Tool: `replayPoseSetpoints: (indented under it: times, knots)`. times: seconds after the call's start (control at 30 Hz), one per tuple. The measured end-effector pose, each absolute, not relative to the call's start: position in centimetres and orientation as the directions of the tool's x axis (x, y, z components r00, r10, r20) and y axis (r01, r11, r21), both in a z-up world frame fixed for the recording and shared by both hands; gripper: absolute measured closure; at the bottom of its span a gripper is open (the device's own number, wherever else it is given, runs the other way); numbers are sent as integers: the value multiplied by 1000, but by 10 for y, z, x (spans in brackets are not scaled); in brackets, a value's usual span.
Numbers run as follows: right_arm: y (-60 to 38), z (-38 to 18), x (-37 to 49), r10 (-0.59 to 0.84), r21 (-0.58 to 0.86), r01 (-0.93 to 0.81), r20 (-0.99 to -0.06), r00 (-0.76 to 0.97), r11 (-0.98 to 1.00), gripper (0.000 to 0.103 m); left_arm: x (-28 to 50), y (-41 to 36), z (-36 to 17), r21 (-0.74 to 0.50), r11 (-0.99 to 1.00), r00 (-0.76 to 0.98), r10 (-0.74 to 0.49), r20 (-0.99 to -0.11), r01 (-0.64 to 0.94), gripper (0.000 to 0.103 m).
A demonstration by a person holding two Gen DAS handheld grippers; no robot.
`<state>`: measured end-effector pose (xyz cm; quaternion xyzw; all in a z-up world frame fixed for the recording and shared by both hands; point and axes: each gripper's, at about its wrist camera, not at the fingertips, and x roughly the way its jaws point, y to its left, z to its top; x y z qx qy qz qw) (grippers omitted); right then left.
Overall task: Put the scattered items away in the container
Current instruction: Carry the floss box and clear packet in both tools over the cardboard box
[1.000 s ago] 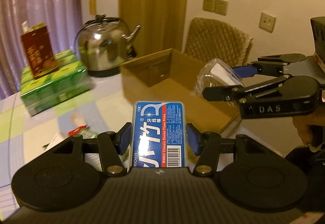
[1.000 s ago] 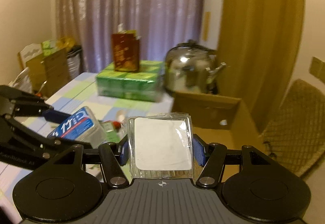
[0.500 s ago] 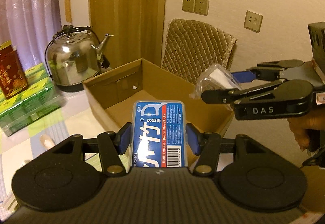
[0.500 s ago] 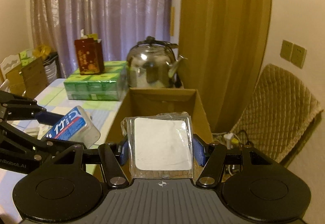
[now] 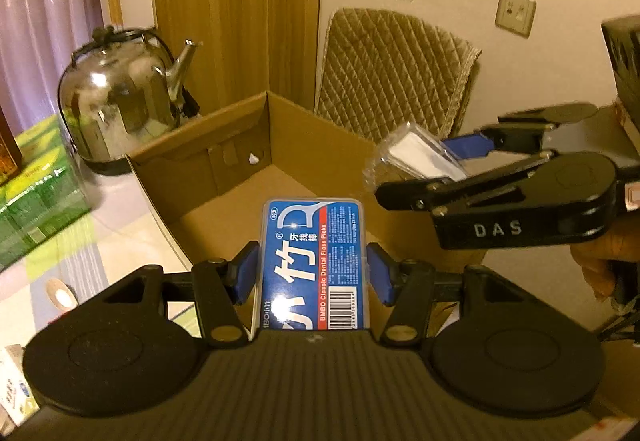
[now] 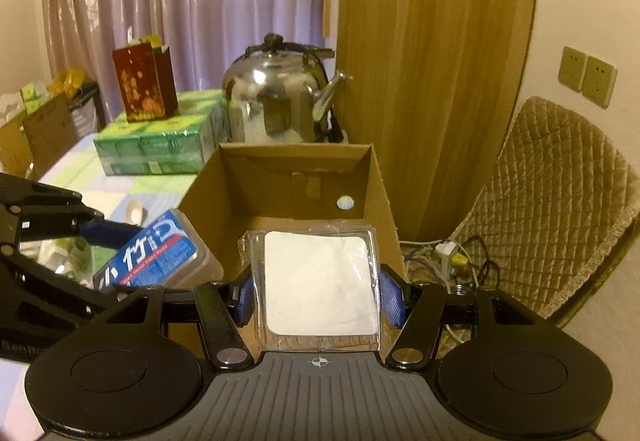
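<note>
My left gripper (image 5: 312, 273) is shut on a blue dental floss pick box (image 5: 314, 261), held over the near edge of the open cardboard box (image 5: 240, 157). From the right wrist view the same floss box (image 6: 160, 253) shows at the left, beside the cardboard box (image 6: 296, 165). My right gripper (image 6: 318, 293) is shut on a clear packet with a white square pad (image 6: 318, 283), held above the box's near side. In the left wrist view that packet (image 5: 416, 157) and the right gripper (image 5: 432, 165) hang over the box's right wall. The box floor looks bare.
A steel kettle (image 6: 276, 101) stands right behind the box. A green pack stack (image 6: 160, 137) with a red carton (image 6: 144, 81) sits to its left on the checked tablecloth (image 5: 60, 253). A quilted chair (image 6: 560, 193) and cables (image 6: 452, 253) lie to the right.
Both grippers have carried their items from over the table towards the cardboard box, which is now nearer and centred in both views. Both grips are unchanged.
</note>
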<state>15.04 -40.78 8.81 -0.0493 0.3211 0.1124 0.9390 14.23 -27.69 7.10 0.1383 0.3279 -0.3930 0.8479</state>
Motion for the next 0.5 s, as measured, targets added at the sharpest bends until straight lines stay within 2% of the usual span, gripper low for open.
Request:
replayPoseSetpoints:
  times: [0.5]
  knots:
    - [-409,54,180,147,-48,-235,-656,740,971,46,163,-300,43,-17,586,414,-592,-692,810,51]
